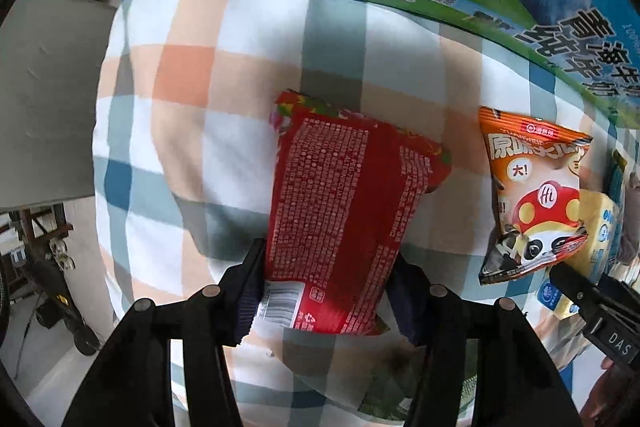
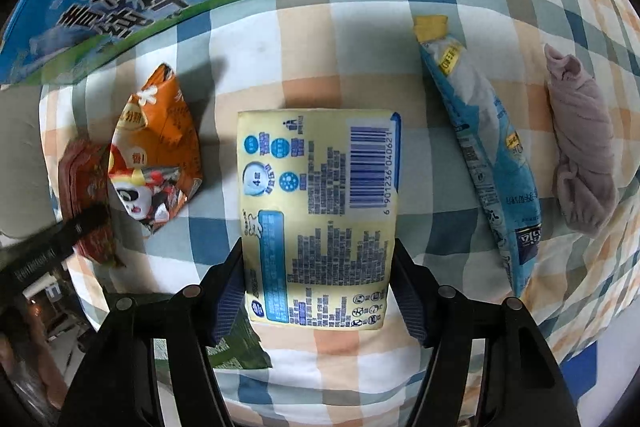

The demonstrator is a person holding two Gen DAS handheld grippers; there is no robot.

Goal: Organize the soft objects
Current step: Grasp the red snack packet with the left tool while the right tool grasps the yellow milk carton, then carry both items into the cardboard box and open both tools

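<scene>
the left hand-held gripper is clamped on the red snack packet lying on the checked cloth. the right hand-held gripper clamps the yellow tissue pack. only the right wrist view shows the blue pouch and pink rolled cloth toward the cloth's right edge; both show the orange snack bag.

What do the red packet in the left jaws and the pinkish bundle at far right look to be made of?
The red printed snack packet looks like glossy plastic film: it shows sheen, creases and a crimped end seal. The pale pink rolled bundle looks like soft matte knit fabric, with ribbed folds and no shine, possibly a sock or cloth.
</scene>
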